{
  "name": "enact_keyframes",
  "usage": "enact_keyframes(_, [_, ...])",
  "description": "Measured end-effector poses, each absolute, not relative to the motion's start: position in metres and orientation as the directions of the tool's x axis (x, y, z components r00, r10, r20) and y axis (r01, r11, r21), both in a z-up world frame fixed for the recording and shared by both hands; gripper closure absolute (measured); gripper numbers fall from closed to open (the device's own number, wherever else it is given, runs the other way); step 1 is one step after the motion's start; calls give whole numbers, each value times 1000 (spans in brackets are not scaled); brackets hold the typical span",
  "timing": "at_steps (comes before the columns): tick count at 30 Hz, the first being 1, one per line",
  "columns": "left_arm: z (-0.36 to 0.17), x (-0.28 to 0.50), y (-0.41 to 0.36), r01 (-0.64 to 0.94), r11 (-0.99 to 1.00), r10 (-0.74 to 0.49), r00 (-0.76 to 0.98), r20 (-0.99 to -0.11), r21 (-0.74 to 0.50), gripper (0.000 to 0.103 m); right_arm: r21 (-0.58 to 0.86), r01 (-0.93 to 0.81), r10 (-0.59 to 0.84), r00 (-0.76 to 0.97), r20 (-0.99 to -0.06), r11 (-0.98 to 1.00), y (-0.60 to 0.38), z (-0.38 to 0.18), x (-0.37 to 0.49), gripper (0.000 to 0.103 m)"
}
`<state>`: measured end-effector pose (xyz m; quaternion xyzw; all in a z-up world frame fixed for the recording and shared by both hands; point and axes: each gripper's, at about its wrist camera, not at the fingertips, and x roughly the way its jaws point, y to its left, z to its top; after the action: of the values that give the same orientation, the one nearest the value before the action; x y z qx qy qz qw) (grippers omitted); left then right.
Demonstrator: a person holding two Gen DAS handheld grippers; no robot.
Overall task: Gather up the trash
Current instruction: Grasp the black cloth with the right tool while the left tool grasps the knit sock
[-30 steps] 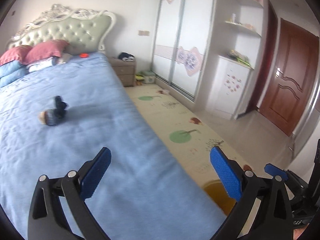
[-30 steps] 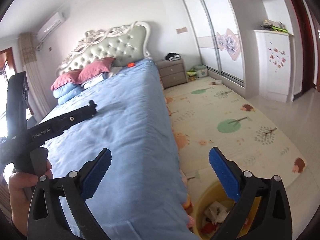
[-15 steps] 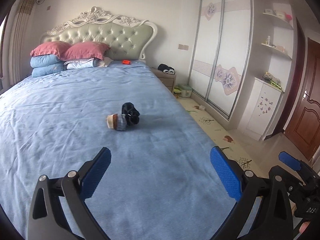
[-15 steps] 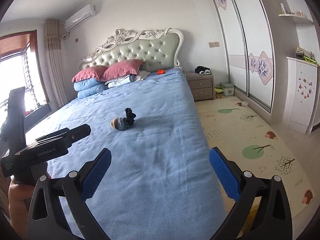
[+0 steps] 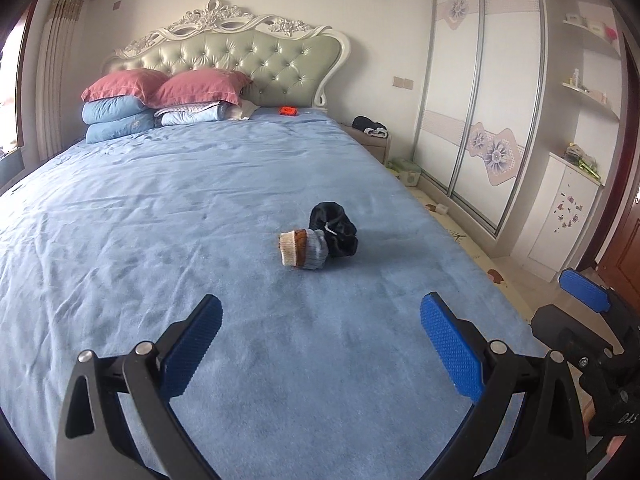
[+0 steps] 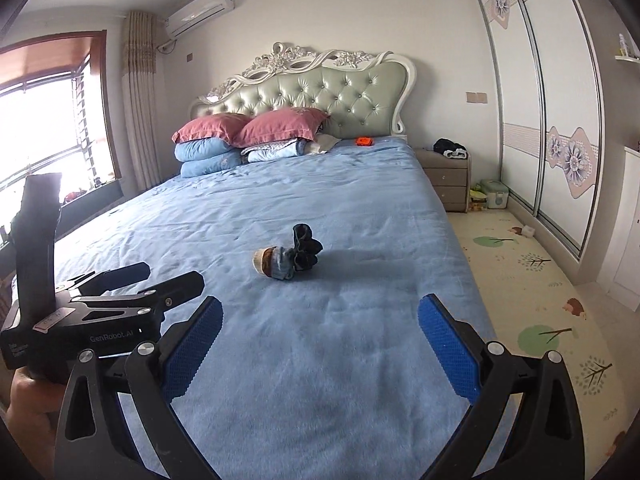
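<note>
Ahead of both open grippers (image 5: 320, 338) (image 6: 319, 338): socks (image 5: 318, 236) mid-bed (image 5: 160, 208).

Soft daylight fills both views, coming from the blown-out, glaring brown-framed window (image 6: 44, 128) far left of the right gripper's blue-padded fingers (image 6: 192, 348). The wide blue velvety bedspread (image 5: 200, 216) ahead of the fingers is evenly lit, with faint shadows beside the rolled dark and grey-tan socks (image 5: 320, 238). Fisheye distortion bows the tall white sliding wardrobe (image 6: 544, 92) rightward; corners vignette black. Focus is sharp, with slight softness toward the edges.
</note>
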<state>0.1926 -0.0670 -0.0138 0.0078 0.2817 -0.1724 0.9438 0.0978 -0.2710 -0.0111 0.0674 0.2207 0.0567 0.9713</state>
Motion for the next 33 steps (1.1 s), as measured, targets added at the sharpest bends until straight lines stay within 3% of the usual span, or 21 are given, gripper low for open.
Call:
enact_keyframes(6, [-21, 253, -61, 321, 946, -301, 801, -518, -53, 4, 235, -100, 205, 852, -482, 967, -276, -15, 161, 8])
enact_keyframes(11, [-40, 301, -60, 436, 890, -427, 694, -579, -132, 4, 308, -125, 279, 801, -530, 943, -278, -24, 213, 9])
enact_keyframes(14, [-47, 314, -56, 492, 863, -460, 663, -590, -120, 4, 347, -191, 366, 744, -559, 918, -277, -29, 242, 21])
enact_keyframes(19, [-53, 329, -53, 522, 850, -455, 658, -600, -71, 4, 312, -240, 388, 688, -614, 919, -266, -40, 277, 35])
enact_keyframes(24, [-57, 341, -63, 545, 837, -454, 643, -617, -48, 4, 355, -226, 411, 658, -631, 907, -265, -53, 309, 38])
enact_keyframes(28, [-64, 347, -73, 560, 827, -453, 624, -637, -39, 4, 440, -214, 472, 599, -646, 872, -267, -67, 334, 57])
enact_keyframes(29, [-66, 348, -75, 560, 828, -445, 622, -644, -32, 4, 460, -212, 489, 585, -647, 862, -268, -70, 337, 76])
enact_keyframes(31, [-68, 350, -80, 562, 827, -436, 619, -653, -18, 4, 496, -214, 520, 570, -637, 842, -273, -73, 339, 93])
enact_keyframes(33, [-69, 351, -85, 572, 820, -437, 615, -657, -9, 4, 493, -203, 506, 597, -623, 846, -280, -70, 335, 94])
